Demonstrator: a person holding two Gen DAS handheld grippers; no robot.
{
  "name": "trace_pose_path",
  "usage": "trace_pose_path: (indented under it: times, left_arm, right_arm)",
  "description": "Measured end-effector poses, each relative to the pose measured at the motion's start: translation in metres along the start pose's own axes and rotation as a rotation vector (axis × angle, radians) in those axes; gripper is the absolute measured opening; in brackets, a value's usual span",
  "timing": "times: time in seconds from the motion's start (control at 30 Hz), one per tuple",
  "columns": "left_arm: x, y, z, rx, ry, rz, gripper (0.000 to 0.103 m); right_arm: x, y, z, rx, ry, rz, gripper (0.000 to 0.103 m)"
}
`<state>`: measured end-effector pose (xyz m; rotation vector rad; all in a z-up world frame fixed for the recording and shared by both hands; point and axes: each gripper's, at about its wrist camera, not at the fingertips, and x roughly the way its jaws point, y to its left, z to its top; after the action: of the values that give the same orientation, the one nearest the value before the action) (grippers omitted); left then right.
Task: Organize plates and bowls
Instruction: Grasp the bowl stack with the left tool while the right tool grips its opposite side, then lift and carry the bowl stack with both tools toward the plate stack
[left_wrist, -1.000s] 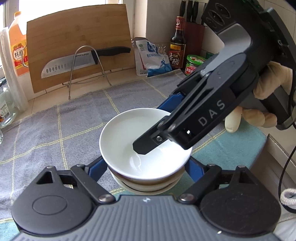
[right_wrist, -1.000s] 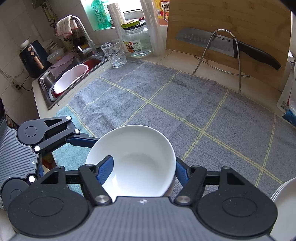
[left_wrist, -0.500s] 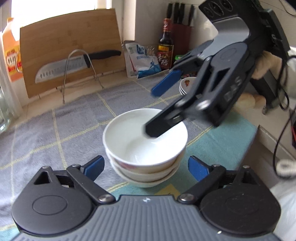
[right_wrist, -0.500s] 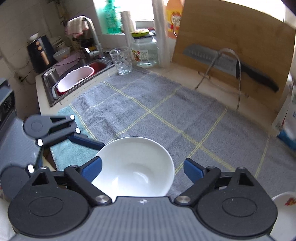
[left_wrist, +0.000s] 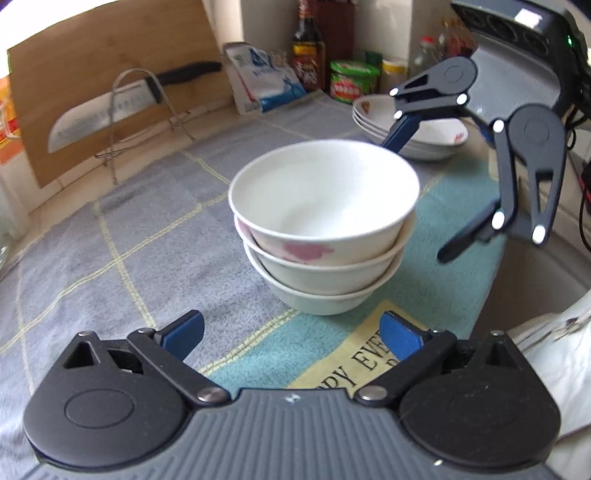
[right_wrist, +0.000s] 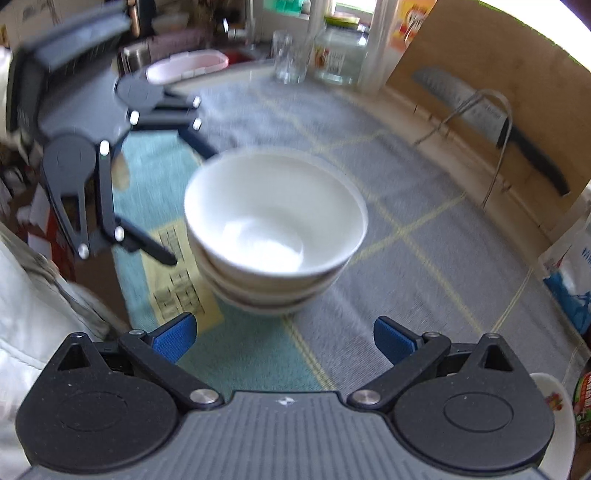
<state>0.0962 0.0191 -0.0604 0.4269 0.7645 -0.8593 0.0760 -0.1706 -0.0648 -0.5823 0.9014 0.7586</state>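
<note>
A stack of three white bowls (left_wrist: 325, 236) stands on the towels; the top one has a pink flower. It also shows in the right wrist view (right_wrist: 275, 232). A stack of white plates (left_wrist: 410, 129) with red flowers sits behind it, and its edge shows in the right wrist view (right_wrist: 554, 406). My left gripper (left_wrist: 291, 334) is open and empty, a short way in front of the bowls. My right gripper (right_wrist: 284, 338) is open and empty, also back from the bowls. It shows in the left wrist view (left_wrist: 421, 192), to the right of the bowls.
A grey checked towel (left_wrist: 110, 229) and a teal mat (left_wrist: 454, 206) cover the counter. A cutting board (left_wrist: 110, 74) with a knife on a wire rack (left_wrist: 147, 107) stands at the back. Bottles and jars (left_wrist: 332, 59) line the wall. The sink (right_wrist: 184, 66) lies beyond.
Both grippers have pulled back from the bowl stack. The right gripper has let go of the top bowl and moved up and away to the side. The bowls stay stacked.
</note>
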Motion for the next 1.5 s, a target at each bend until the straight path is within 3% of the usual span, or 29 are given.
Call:
trace_pose_path:
  times: [0.27,0.57,0.87,1.13,1.5]
  left_arm:
    - [0.023,0.006,0.009,0.104,0.032,-0.059,0.094]
    - [0.031,0.01,0.027,0.239,0.014,-0.187,0.092]
    - [0.039,0.019,0.038,0.307,0.032,-0.294,0.087]
    - [0.042,0.026,0.043,0.343,0.045,-0.337,0.086]
    - [0.045,0.027,0.046,0.392,0.051,-0.359,0.086]
  right_arm:
    - [0.034,0.003,0.008,-0.052,-0.011,0.024,0.103]
    - [0.033,-0.014,0.014,-0.05,-0.038,0.11,0.103]
    - [0.034,-0.017,0.015,-0.044,-0.042,0.147,0.101]
    - [0.034,-0.017,0.018,-0.035,-0.034,0.174,0.091]
    - [0.03,-0.011,0.018,-0.028,-0.027,0.152,0.09]
